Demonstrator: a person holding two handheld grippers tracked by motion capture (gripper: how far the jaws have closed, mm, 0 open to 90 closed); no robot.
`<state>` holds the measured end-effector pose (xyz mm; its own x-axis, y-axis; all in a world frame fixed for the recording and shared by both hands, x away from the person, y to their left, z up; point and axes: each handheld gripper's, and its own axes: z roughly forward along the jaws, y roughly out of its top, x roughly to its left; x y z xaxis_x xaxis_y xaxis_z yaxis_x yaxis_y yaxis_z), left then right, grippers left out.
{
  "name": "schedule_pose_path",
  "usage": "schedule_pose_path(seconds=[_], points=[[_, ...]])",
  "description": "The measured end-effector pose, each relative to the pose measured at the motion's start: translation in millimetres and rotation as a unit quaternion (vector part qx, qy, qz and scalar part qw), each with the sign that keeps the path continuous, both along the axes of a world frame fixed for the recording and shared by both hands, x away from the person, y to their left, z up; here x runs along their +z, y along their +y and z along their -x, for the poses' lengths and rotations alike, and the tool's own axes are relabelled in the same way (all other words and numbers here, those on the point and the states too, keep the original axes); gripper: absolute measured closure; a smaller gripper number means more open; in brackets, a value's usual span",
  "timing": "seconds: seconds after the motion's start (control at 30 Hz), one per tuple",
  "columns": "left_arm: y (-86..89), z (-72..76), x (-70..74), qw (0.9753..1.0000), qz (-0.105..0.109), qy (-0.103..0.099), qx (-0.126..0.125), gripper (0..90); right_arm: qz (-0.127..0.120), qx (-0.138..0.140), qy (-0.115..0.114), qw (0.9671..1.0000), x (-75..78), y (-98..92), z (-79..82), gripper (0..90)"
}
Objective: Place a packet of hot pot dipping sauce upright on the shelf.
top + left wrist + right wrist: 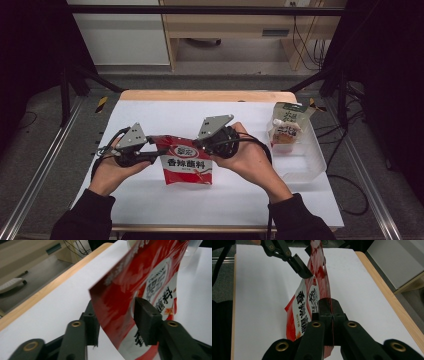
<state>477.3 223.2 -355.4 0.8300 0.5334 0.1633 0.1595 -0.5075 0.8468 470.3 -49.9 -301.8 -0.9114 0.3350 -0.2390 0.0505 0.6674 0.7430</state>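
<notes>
A red seasoning packet [187, 165] with black characters hangs upright over the middle of the white table [240, 195], held by its top corners. My right gripper [200, 146] is shut on the packet's upper right corner; in the right gripper view its jaws [331, 308] pinch the thin edge of the packet [317, 277]. My left gripper [154, 156] is at the upper left corner. In the left gripper view its jaws [116, 320] stand apart with the packet's edge [140, 277] between them, one pad against the printed face. The left gripper [303, 262] also shows far off in the right gripper view.
A clear plastic bin [305, 160] stands at the table's right side with a green-topped pouch [287, 127] leaning inside it. Black frame posts [67, 85] rise at the far corners. The wooden table edge [205, 95] runs along the back.
</notes>
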Motion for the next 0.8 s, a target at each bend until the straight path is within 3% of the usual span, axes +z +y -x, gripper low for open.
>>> schedule_pose_path(seconds=[0.13,0.27,0.6,0.8], points=[[1.2,0.0,3.1,0.9996,0.011,0.023,-0.012,77.6,0.002,-0.008,0.003,1.0000,-0.9,-3.5,-2.3,90.0],[-4.2,2.4,7.2,0.9993,0.004,0.030,-0.019,88.3,0.009,-0.014,0.007,0.9998,-2.2,-7.6,-4.1,90.0],[-15.5,4.0,14.8,0.9992,0.002,0.031,-0.025,90.0,0.007,-0.023,0.007,0.9997,1.3,-21.1,-8.0,90.0],[-21.4,6.1,22.6,0.9993,-0.001,0.021,-0.031,90.0,0.013,-0.025,0.004,0.9996,5.6,-27.6,-8.8,90.0]])
